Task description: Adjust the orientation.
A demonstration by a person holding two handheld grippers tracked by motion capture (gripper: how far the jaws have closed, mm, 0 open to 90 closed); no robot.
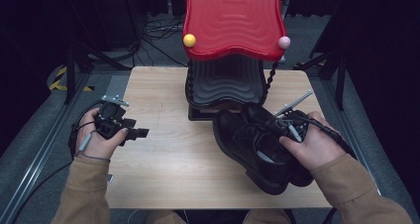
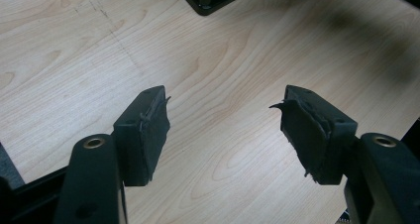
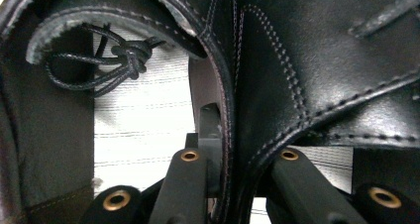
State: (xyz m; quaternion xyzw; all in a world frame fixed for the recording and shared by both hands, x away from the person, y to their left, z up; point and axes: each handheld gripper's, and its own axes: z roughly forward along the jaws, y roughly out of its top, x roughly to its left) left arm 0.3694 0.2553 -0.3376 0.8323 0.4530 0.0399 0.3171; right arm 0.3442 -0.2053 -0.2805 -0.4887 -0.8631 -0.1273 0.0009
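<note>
Right gripper pinches both black shoes by their inner collars; leather's floppy, so they'll probably sag; left gripper sits spread.

A: Where is there room to pass on the desk?

B: The whole left half is bare wood, from the near edge to the far one. The left gripper hangs there with its jaws apart and nothing between them.

A: And the right?

B: Crowded. Two black leather shoes lie together at the near right, and the right gripper clamps their adjoining collars. Just behind them the red-topped shoe rack blocks the far middle.
</note>
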